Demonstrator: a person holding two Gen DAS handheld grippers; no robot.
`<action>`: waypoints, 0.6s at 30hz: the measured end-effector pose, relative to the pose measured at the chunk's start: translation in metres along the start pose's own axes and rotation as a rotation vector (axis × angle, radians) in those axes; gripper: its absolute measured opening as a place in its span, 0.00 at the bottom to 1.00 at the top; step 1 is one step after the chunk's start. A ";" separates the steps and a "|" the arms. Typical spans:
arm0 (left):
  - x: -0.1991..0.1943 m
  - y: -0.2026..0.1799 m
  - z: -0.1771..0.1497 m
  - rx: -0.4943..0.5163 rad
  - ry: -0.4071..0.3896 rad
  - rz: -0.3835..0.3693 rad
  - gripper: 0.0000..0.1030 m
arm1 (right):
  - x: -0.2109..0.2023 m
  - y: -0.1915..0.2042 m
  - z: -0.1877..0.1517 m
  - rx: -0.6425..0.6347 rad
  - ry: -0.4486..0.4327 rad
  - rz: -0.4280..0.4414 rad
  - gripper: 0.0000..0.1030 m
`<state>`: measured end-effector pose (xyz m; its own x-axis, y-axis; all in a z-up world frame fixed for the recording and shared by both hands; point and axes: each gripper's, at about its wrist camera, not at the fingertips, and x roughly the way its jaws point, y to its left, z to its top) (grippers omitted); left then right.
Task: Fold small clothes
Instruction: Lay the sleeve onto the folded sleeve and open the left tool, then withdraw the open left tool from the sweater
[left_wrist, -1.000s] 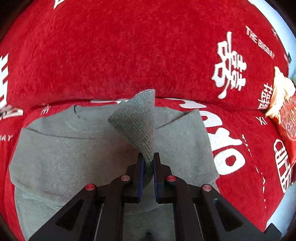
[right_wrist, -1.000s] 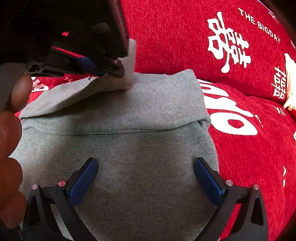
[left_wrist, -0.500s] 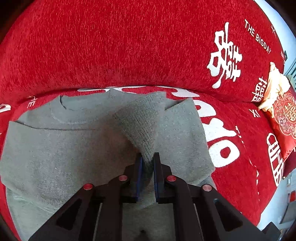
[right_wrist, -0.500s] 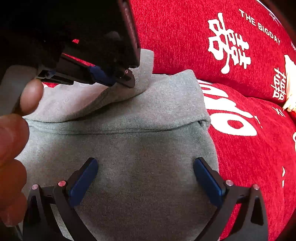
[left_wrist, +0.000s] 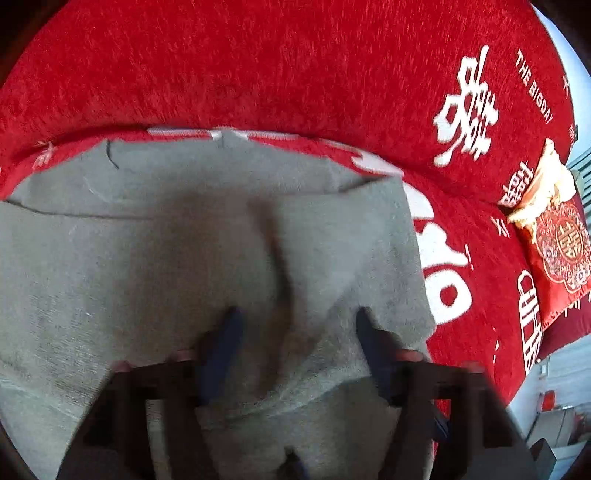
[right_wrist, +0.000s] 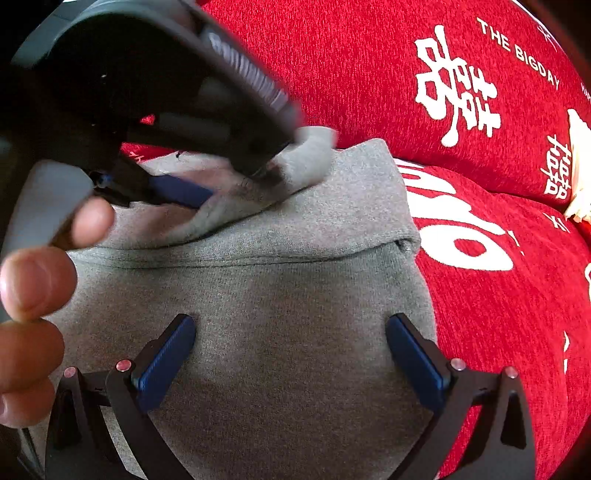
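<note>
Left wrist: grey garment below

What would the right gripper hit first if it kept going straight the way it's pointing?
Most likely the grey sweater: the right gripper is open and aims down at its flat body on the red sofa cover, nothing between. How close is unclear.

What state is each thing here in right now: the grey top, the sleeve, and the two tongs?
Grey top: lying flat on the red cover, partly folded.
Sleeve: laid across the top, no longer pinched.
Left tongs: open, jaws just spreading, over the sleeve.
Right tongs: open wide, holding nothing.
</note>
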<state>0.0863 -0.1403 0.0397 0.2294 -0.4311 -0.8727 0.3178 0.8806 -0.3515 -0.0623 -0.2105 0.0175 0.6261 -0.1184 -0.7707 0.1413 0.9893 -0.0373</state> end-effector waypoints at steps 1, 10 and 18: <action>-0.002 -0.001 0.000 0.007 -0.016 0.020 0.65 | 0.000 -0.001 0.000 0.002 -0.001 0.002 1.00; -0.029 0.031 -0.008 -0.040 -0.079 0.055 0.65 | 0.000 -0.002 -0.001 0.015 -0.005 0.020 1.00; -0.058 0.094 -0.026 -0.077 -0.138 0.171 0.65 | -0.062 -0.004 0.024 0.055 -0.243 0.132 1.00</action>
<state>0.0789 -0.0277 0.0486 0.3988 -0.2926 -0.8691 0.1937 0.9532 -0.2320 -0.0835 -0.2088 0.0806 0.8062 -0.0123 -0.5915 0.0834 0.9922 0.0930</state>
